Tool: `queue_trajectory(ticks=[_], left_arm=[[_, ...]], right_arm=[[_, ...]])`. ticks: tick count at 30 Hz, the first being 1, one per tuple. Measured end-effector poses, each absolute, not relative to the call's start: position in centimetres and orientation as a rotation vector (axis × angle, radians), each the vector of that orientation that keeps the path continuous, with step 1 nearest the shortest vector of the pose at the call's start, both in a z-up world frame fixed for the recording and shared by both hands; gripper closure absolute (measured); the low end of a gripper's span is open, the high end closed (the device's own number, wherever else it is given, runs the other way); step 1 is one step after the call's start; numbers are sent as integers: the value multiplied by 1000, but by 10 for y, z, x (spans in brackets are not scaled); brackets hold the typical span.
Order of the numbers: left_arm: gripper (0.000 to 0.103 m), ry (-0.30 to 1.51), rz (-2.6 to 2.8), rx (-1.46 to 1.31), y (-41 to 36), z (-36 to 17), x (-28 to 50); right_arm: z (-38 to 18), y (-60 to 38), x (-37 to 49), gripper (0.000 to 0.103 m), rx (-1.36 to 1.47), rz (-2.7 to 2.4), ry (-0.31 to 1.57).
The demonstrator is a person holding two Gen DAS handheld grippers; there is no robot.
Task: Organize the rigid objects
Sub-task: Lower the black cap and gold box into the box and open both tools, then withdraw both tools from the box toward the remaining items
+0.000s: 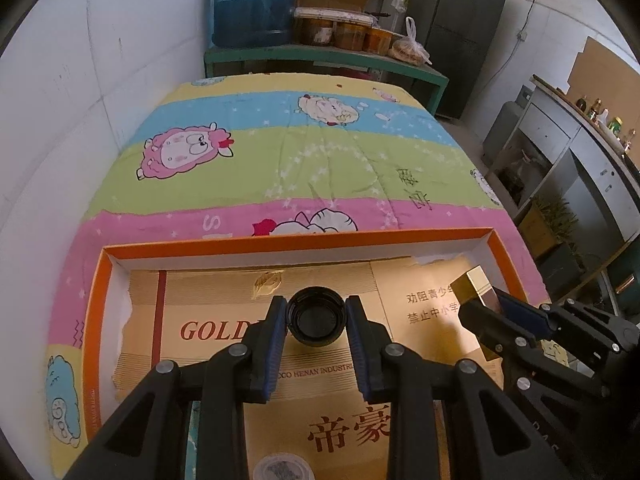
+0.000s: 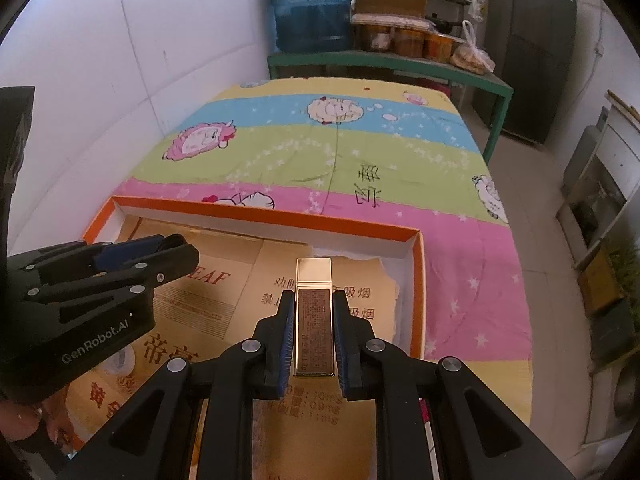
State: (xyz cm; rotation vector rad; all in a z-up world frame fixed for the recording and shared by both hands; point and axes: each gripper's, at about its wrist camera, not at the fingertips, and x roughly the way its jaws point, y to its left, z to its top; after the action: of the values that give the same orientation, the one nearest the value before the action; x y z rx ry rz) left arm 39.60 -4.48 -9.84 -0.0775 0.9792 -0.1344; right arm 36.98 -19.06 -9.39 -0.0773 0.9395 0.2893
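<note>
My left gripper [image 1: 316,312] is shut on a black round cap [image 1: 316,318] and holds it over the orange-rimmed box [image 1: 280,241], which is lined with gold cardboard [image 1: 224,292]. My right gripper [image 2: 313,300] is shut on a gold cigarette box [image 2: 313,304] above the right part of the same orange-rimmed box [image 2: 416,280]. The right gripper with the gold box [image 1: 476,284] shows at the right of the left wrist view. The left gripper [image 2: 176,246] shows at the left of the right wrist view; the cap is hidden there.
The box lies on a table under a colourful sheep-pattern cloth [image 1: 320,152]. A clear round lid [image 1: 280,468] lies in the box near me. A white wall stands at the left. A green shelf [image 1: 320,56] with a blue water jug [image 1: 252,4] stands behind the table.
</note>
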Motion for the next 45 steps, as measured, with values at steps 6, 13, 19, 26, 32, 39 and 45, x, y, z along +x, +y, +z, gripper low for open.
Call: queue_trajectory(ticks=[6, 13, 19, 26, 32, 39, 45], left_arm=[[73, 988, -132, -78, -44, -105, 398], [73, 1005, -137, -79, -44, -111, 400], [73, 1023, -152, -57, -47, -113, 402], [57, 1023, -190, -70, -48, -113, 401], [55, 1001, -184, -77, -46, -108, 396], [55, 963, -181, -42, -50, -97, 386], [55, 949, -173, -51, -45, -88, 379]], right_arm=[[-98, -188, 375, 85, -80, 296, 950], [-104, -186, 378, 85, -85, 300, 972], [-110, -182, 383, 85, -97, 294, 1010], [-113, -178, 386, 81, -117, 287, 1023], [-109, -186, 383, 69, -75, 282, 1010], [-100, -188, 375, 69, -66, 274, 985], [-92, -187, 367, 69, -64, 270, 975]])
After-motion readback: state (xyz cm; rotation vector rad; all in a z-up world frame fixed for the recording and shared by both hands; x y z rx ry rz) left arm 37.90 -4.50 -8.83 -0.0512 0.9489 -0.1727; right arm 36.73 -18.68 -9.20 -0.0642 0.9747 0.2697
